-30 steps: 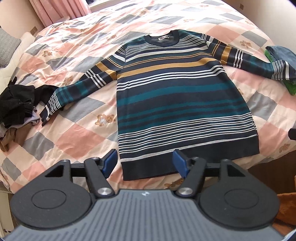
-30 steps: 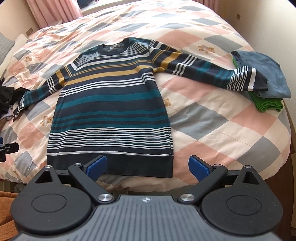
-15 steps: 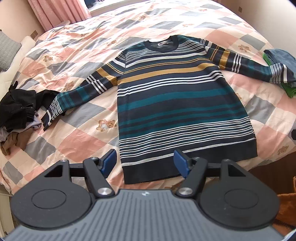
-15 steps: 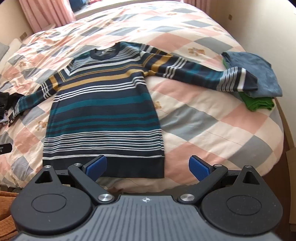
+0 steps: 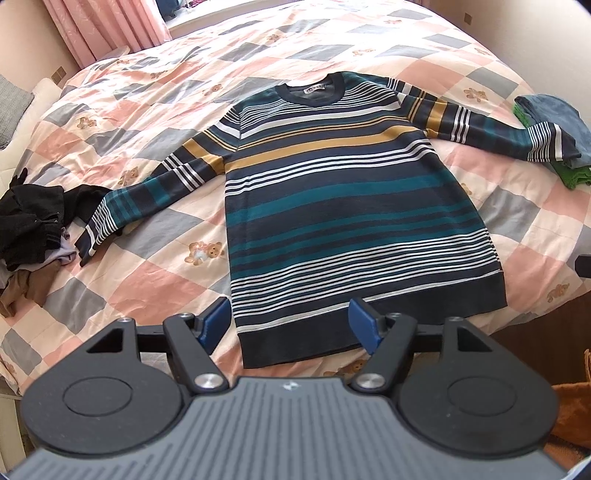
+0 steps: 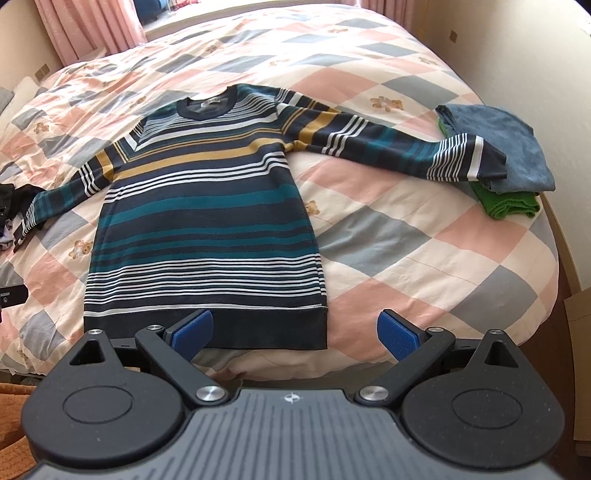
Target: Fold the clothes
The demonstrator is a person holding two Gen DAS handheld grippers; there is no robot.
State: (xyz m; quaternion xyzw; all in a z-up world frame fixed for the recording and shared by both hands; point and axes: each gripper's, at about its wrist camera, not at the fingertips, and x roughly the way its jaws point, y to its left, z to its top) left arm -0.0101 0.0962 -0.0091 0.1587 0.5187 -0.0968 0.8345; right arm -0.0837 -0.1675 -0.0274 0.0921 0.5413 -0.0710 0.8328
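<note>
A striped sweater [image 5: 351, 206] in navy, teal, white and mustard lies flat and face up on the bed, both sleeves spread out, hem towards me. The right wrist view shows the same sweater [image 6: 207, 221]. My left gripper [image 5: 290, 325] hangs open over the hem's left corner, holding nothing. My right gripper [image 6: 295, 334] is open wider above the hem's right corner, also holding nothing. The right sleeve cuff [image 6: 469, 158] rests on a pile of folded clothes.
A patchwork quilt [image 5: 147, 273] covers the bed. Folded blue and green clothes [image 6: 509, 162] sit at the right edge. A heap of dark unfolded clothes [image 5: 29, 221] lies at the left. Pink curtains [image 5: 110, 26] hang behind. The bed's near edge drops off under both grippers.
Both grippers have drawn back and up slightly from the bed, so the sweater looks smaller and farther. The sweater itself has not moved, and both grippers stayed open.
</note>
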